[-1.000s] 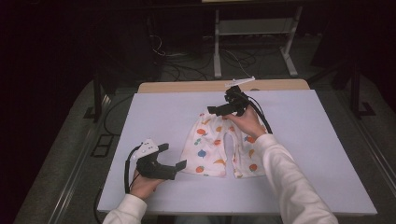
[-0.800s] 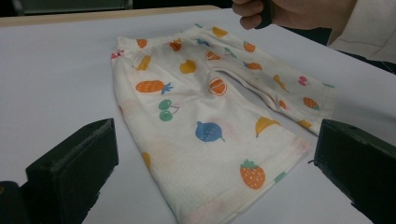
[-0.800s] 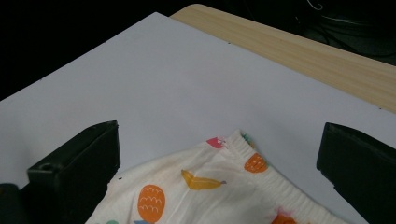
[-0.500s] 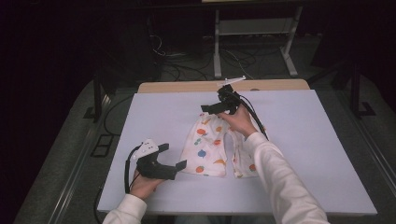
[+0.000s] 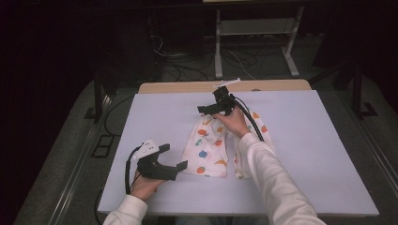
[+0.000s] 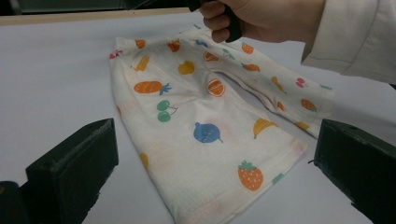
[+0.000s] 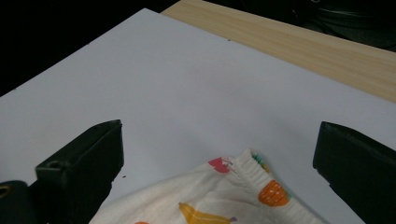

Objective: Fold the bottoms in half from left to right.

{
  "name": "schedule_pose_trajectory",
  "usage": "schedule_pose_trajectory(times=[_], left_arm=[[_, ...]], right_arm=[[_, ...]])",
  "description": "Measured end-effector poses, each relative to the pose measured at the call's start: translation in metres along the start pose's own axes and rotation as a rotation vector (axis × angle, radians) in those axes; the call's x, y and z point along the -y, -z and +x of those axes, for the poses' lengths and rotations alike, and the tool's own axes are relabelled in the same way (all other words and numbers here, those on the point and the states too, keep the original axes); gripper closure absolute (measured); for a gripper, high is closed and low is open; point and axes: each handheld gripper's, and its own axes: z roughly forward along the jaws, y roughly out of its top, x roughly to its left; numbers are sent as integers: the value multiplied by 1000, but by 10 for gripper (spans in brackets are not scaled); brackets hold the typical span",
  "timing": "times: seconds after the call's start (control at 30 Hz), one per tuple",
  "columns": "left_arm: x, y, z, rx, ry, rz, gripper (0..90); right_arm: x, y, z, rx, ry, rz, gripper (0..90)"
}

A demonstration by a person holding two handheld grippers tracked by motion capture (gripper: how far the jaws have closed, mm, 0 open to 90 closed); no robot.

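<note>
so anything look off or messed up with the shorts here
Nothing damaged. The fruit-print shorts lie flat on the white table, only lightly wrinkled near the crotch. Both grippers, left and right, are open.

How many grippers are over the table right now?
2. The left gripper is open near the table's front-left, beside the shorts. The right gripper is open at the shorts' far end, by the waistband.

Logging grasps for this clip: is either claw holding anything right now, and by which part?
Nothing is held. The right claw hangs open over the shorts' waistband, and the left claw sits open beside them.
</note>
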Motion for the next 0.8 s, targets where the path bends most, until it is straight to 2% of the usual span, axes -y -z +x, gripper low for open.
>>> schedule_pose_trajectory(times=[0.43, 0.5, 0.57, 0.67, 0.8], left_arm=[[0, 0, 0, -1, 1, -1, 0], [0, 0, 0, -4, 2, -3, 0], [-1, 1, 0, 0, 4, -9, 0], [0, 0, 1, -1, 4, -5, 0], [0, 0, 0, 0, 3, -4, 0]], right_arm=[[7, -15, -5, 22, -34, -2, 15], [7, -17, -5, 26, -43, 7, 30], [9, -19, -4, 32, -53, 27, 93], [11, -22, -3, 37, -63, 47, 140], [14, -27, -1, 53, -78, 53, 187]])
